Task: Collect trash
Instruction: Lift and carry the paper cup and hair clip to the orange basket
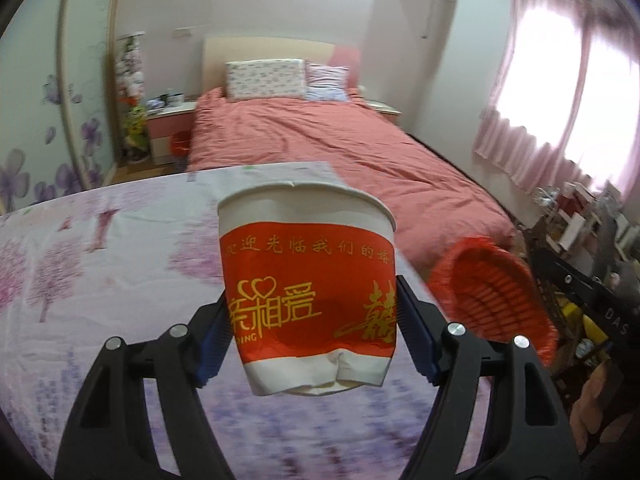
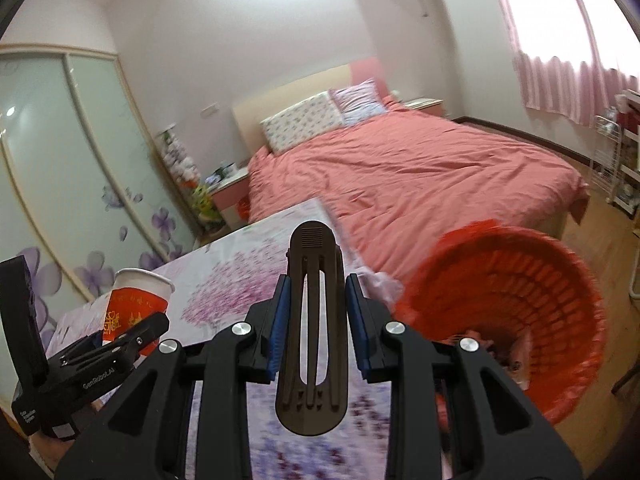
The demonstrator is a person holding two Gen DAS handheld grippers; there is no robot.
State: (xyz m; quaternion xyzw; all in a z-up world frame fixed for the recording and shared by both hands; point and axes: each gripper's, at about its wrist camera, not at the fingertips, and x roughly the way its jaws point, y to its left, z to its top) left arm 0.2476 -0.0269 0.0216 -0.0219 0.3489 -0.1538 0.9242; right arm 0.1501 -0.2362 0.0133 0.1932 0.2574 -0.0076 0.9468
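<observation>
My left gripper (image 1: 312, 316) is shut on a red and white paper cup (image 1: 308, 280) with gold lettering, held upright above the flowered table; its base is crumpled. In the right wrist view the same cup (image 2: 134, 308) shows at the left in that gripper. My right gripper (image 2: 314, 312) is shut on a dark brown slotted plastic piece (image 2: 312, 332), flat and rounded at both ends, standing upright between the blue pads (image 2: 280, 312). A red wastebasket (image 2: 504, 316) lined with a red bag sits just right of the table, with some trash at its bottom. The wastebasket (image 1: 496, 292) lies right of the cup.
The table carries a cloth (image 1: 100, 260) printed with pink and purple trees. Behind it stands a bed (image 2: 420, 168) with a salmon cover and two pillows. A wardrobe (image 2: 60, 168) with flower-print doors lines the left wall. Cluttered shelves (image 1: 580, 220) stand under the curtained window at the right.
</observation>
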